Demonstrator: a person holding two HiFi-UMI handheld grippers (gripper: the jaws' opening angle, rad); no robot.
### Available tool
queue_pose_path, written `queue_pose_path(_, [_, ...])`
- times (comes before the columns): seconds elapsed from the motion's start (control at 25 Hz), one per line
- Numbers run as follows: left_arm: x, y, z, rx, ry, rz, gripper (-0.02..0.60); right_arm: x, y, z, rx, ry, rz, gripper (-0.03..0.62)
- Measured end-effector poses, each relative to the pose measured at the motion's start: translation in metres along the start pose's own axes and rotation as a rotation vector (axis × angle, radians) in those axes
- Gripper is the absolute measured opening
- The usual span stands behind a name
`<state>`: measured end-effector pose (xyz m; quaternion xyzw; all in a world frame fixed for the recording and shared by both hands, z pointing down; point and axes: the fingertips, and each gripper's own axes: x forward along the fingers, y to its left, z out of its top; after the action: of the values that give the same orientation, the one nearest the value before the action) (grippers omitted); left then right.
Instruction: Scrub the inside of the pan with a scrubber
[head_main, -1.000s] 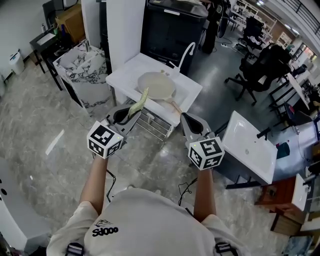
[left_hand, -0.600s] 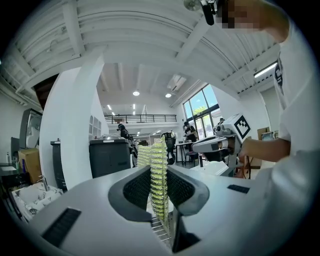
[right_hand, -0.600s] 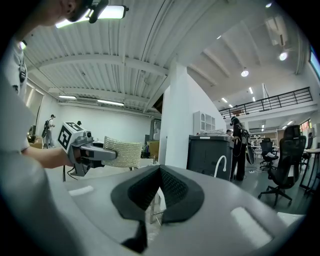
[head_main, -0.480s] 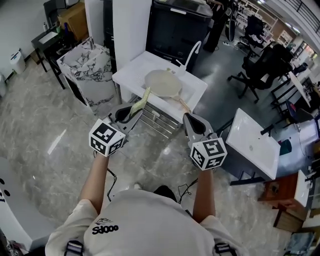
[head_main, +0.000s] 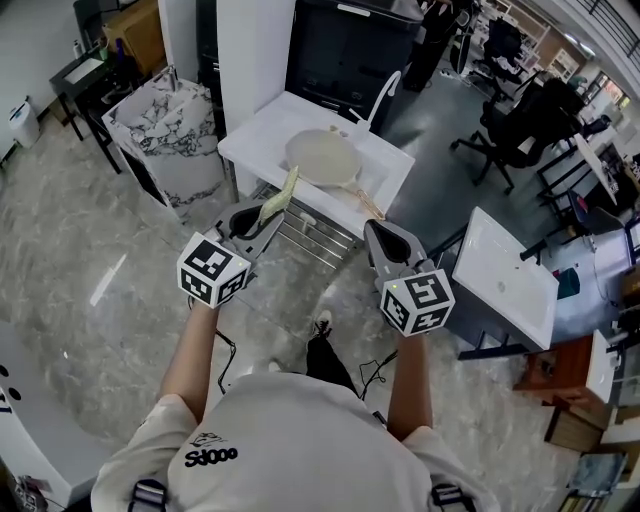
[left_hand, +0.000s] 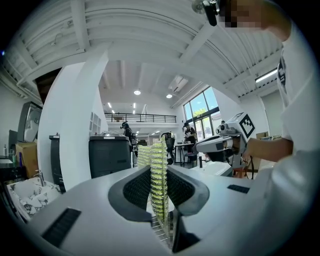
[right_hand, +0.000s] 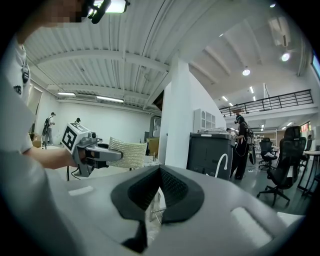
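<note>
A pale round pan (head_main: 322, 158) lies in the white sink table (head_main: 258, 135), its wooden handle (head_main: 364, 204) pointing toward me. My left gripper (head_main: 258, 222) hangs short of the table's front edge, shut on a yellow-green mesh scrubber (head_main: 279, 201) that sticks out toward the pan. In the left gripper view the scrubber (left_hand: 158, 175) stands upright between the jaws of the left gripper (left_hand: 159, 172). My right gripper (head_main: 376, 233) is level with it to the right, shut and empty. In the right gripper view the right gripper (right_hand: 159, 171) has its jaws together, and the scrubber (right_hand: 129, 152) shows at the left.
A white faucet (head_main: 384, 94) curves over the sink's far side. A wire rack (head_main: 312, 246) sits under the table. A marble-patterned cabinet (head_main: 165, 130) stands to the left, a black cabinet (head_main: 345, 50) behind, a white table (head_main: 505, 285) and office chairs (head_main: 520, 140) to the right.
I have taken a step: a foot now shows below me and the sink table has shifted slightly in view. Both grippers keep the same pose, with the scrubber still held.
</note>
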<state>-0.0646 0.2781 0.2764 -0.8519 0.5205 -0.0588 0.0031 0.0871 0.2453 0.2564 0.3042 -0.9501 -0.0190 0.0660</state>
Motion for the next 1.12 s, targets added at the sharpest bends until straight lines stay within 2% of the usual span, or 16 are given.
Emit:
queue_pose_path(0.32, [0.042,0.027,0.002,0.014,-0.003,-0.002,0.072,0.032,-0.040,-0.004,0.006,-0.009,-0.022,0.009])
queue_pose_path(1.12, [0.185,0.104,0.001,0.005,0.036,0.051,0.072,0.139,-0.177,-0.006,0.031,-0.027,0.033,0.009])
